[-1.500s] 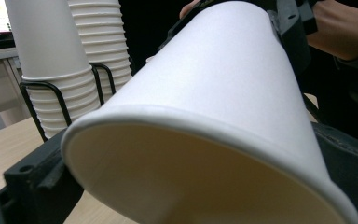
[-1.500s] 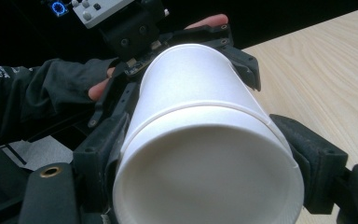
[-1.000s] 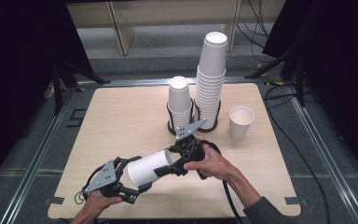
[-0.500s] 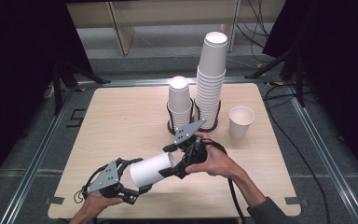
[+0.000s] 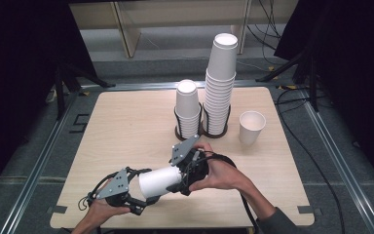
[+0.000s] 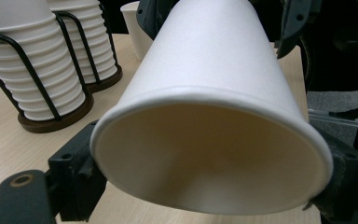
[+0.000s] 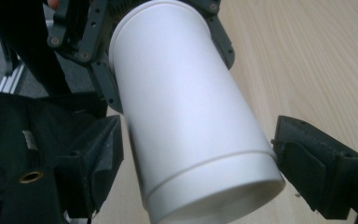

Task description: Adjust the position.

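Note:
A white paper cup (image 5: 158, 181) lies on its side in the air above the table's near edge, between my two grippers. My left gripper (image 5: 143, 187) has just been closing, and its jaws now press on both sides of the cup's rim (image 6: 214, 93). From the other end, my right gripper (image 5: 182, 180) straddles the cup's base. In the right gripper view its jaws stand apart from the cup (image 7: 186, 116), with a gap on the right side, so the right gripper (image 7: 198, 163) is open.
On the wooden table (image 5: 126, 126), a short stack of cups (image 5: 187, 109) and a tall stack (image 5: 220, 83) stand in dark wire holders at the back middle. To their right stands a single upright cup (image 5: 251, 126). Cables trail off the right side.
The left jaws have closed onto the cup's rim. The right gripper has shifted slightly at the cup's base end. The cup stays in about the same place.

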A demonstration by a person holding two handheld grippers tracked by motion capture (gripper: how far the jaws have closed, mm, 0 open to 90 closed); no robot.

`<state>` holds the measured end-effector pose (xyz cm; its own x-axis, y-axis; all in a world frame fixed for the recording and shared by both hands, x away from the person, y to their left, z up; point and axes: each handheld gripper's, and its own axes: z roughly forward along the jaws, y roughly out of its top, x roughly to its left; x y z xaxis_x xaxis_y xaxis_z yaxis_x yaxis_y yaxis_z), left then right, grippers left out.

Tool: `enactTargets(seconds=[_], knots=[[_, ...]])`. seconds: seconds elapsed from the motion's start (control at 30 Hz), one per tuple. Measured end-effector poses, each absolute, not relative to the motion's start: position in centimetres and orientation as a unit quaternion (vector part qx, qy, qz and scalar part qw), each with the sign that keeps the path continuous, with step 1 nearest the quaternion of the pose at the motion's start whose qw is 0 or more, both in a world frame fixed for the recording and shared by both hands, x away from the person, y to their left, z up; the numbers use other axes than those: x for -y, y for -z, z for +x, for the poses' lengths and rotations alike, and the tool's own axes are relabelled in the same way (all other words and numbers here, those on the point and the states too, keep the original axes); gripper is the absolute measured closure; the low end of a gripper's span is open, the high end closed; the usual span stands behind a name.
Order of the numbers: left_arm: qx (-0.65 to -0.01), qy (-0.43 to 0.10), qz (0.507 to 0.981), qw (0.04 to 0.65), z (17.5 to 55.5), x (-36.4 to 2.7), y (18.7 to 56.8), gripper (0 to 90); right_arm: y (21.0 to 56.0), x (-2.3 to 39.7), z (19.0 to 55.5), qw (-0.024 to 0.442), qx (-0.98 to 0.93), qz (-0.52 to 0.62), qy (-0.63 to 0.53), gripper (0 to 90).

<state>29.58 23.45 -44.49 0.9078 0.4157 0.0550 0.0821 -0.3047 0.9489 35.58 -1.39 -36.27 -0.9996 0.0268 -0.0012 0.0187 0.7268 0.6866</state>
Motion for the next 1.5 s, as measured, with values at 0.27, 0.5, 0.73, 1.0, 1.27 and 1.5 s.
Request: enactTargets(seconds=[0.27, 0.5, 0.73, 1.0, 1.27, 1.5], knots=[[-0.147, -0.14, 0.801, 0.563, 29.6, -23.3, 44.5, 14.0, 37.1, 0.1, 35.3, 0.013, -0.943, -0.016, -0.333, 17.6], [-0.146, -0.136, 0.805, 0.559, 29.5, -23.2, 44.5, 14.0, 37.6, -0.6, 34.9, 0.014, -0.949, -0.023, -0.313, 17.7], [-0.14, -0.135, 0.809, 0.555, 29.4, -23.2, 44.5, 13.9, 38.1, -1.2, 34.7, 0.012, -0.954, -0.031, -0.299, 17.9], [-0.137, -0.122, 0.807, 0.562, 29.5, -23.1, 44.6, 13.5, 38.3, -1.0, 34.7, 0.007, -0.954, -0.033, -0.299, 19.3], [-0.139, -0.118, 0.799, 0.573, 29.4, -23.2, 44.6, 9.5, 38.7, -0.6, 34.5, 0.0, -0.954, -0.042, -0.296, 22.0], [-0.152, -0.125, 0.765, 0.613, 29.5, -23.5, 44.5, 6.8, 38.6, -0.1, 35.0, -0.001, -0.946, -0.039, -0.322, 23.4]])
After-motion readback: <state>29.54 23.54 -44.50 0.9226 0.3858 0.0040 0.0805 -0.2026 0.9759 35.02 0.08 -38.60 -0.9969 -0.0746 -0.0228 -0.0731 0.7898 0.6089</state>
